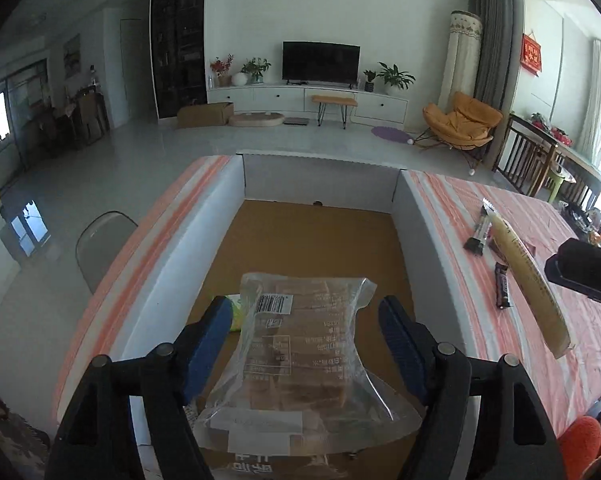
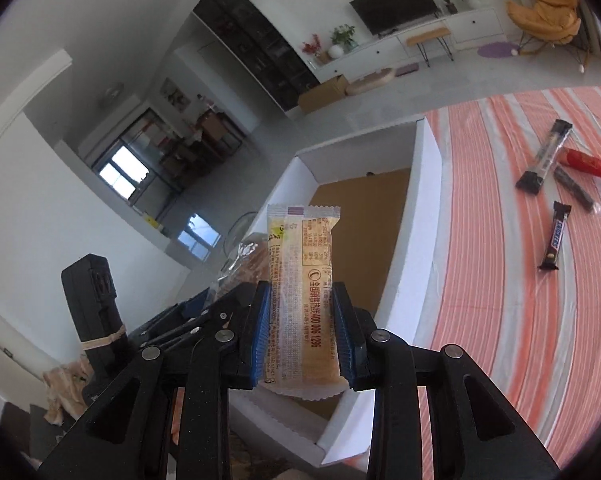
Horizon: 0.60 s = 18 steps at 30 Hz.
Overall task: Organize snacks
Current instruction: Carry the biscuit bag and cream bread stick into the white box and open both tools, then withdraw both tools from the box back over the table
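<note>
A: Nearest the lens, left gripper (image 1: 304, 344), two blue-padded fingers (image 1: 208, 340) spread wide, not touching anything

B: What's between them?

A: One clear bread bag (image 1: 304, 380), barcode label up, sitting in the gap over the white box (image 1: 320, 176). Can't tell if it rests on the brown floor of the box. One green packet (image 1: 234, 312) peeks from under its left edge

B: Right side?

A: Right gripper (image 2: 302, 332), fingers (image 2: 260, 328) parted a little. One long yellow packet (image 2: 300, 264) stands upright between them, pads right at its edges and seemingly just off them. It's over the near corner of the box

B: Boxes, count?

A: One, open top, on the striped surface (image 2: 500, 320), far end pointing at the TV wall

B: Loose snacks outside the box?

A: Four, all to the right of the box on the surface: one clear stick packet (image 2: 544, 156) with black ends, one red packet (image 2: 592, 166), one dark bar (image 2: 574, 188), one Snickers bar (image 2: 555, 236). The first three touch or overlap, the Snickers lies a bit apart, nearer the camera

B: Total snacks?

A: Seven seen, two grippers
</note>
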Available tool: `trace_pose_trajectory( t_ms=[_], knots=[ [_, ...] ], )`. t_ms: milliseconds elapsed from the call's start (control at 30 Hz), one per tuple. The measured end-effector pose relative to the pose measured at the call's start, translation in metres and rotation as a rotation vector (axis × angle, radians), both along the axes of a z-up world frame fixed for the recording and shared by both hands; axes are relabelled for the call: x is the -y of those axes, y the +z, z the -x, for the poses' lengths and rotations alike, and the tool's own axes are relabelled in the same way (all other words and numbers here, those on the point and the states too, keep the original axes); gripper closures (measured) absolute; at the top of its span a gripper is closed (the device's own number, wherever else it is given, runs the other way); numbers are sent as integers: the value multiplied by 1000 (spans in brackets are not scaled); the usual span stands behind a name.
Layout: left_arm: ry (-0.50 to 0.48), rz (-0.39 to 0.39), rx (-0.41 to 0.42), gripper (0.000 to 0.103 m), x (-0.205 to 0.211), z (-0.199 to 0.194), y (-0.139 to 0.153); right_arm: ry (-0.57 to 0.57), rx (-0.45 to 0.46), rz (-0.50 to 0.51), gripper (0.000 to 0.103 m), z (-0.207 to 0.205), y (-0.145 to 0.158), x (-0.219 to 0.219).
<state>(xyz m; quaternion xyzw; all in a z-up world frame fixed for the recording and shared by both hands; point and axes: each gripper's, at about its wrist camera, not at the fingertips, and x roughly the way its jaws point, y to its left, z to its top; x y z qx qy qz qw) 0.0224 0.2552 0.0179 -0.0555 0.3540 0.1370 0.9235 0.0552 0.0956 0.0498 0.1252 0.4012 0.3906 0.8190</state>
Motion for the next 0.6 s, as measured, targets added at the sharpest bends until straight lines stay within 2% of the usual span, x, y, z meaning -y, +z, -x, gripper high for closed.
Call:
trace_pose_trajectory(
  t_ms=[33, 100, 167, 233, 267, 333, 433, 500, 533, 600],
  knots=[
    [16, -33, -14, 22, -7, 2, -4, -20, 17, 22, 34, -5, 0, -5],
    [1, -85, -26, 22, -13, 5, -8, -84, 68, 60, 32, -7, -4, 3],
    [-28, -185, -17, 9, -18, 9, -13, -127, 95, 83, 29, -7, -18, 27],
    [-8, -287, -33, 7, -26, 10, -23, -195, 75, 139, 29, -10, -46, 59],
    [9, -297, -59, 7, -30, 8, -28, -236, 55, 174, 29, -16, -62, 78],
    [17, -203, -66, 7, -39, 15, -31, -347, 2, 264, 29, -22, -98, 120],
    [-15, 33, 33, 7, -34, 35, -22, -535, -48, 401, 29, -28, -141, 185],
    [-61, 181, 92, 7, -17, 40, -14, -649, -72, 479, 29, -31, -158, 220],
    [-91, 236, 103, 5, -4, 38, -10, -700, -80, 494, 29, -34, -162, 236],
    [-179, 316, 115, 5, 30, 31, -2, -783, -138, 442, 28, -37, -167, 262]
  ],
)
